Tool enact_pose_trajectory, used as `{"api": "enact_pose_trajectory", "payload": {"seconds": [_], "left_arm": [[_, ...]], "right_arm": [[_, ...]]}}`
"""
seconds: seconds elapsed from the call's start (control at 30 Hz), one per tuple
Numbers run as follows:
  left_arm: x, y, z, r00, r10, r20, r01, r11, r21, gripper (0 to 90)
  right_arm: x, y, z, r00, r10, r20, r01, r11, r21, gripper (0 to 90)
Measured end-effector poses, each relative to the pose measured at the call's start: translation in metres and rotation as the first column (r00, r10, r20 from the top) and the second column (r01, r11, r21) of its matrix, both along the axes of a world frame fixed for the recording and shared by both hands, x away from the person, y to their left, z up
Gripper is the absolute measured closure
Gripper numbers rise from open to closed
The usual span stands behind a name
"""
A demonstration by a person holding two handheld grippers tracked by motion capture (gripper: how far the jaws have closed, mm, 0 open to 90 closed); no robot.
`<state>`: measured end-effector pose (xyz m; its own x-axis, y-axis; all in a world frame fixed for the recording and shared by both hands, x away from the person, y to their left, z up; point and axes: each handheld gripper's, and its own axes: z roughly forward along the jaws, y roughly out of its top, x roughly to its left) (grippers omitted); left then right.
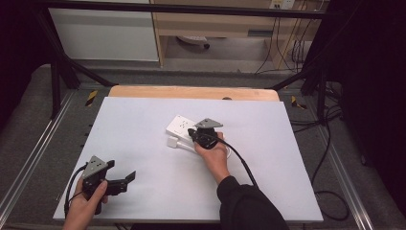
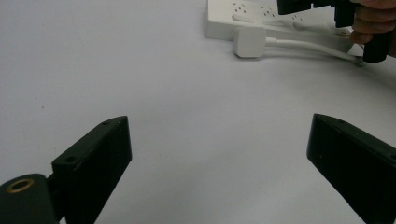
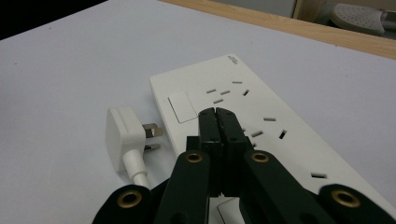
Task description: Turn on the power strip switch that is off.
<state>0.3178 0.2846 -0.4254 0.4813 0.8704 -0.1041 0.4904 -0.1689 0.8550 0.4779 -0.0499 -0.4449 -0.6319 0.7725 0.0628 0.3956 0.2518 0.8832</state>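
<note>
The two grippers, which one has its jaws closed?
The right gripper, over the white power strip: its jaws touch. The left gripper stands wide open.

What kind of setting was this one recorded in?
Probably a lab or workshop recording station: a white-topped table inside a dark metal frame, loose cables on the grey floor, and a plain wooden cabinet behind.

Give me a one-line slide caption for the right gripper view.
Shut right gripper poised over the white power strip, with the unplugged white plug lying beside it on the table.
</note>
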Motion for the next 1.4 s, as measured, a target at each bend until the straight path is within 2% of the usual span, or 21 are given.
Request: {"api": "enact_pose_trajectory", "payload": {"seconds": [1.4], "left_arm": [[-0.0002, 0.0004, 0.0002, 1.0, -0.004, 0.002, 0.004, 1.0, 0.002, 6.6]], "right_arm": [[-0.0038, -0.0001, -0.0053, 0.9998, -0.008, -0.016, 0.008, 0.9997, -0.025, 90.0]]}}
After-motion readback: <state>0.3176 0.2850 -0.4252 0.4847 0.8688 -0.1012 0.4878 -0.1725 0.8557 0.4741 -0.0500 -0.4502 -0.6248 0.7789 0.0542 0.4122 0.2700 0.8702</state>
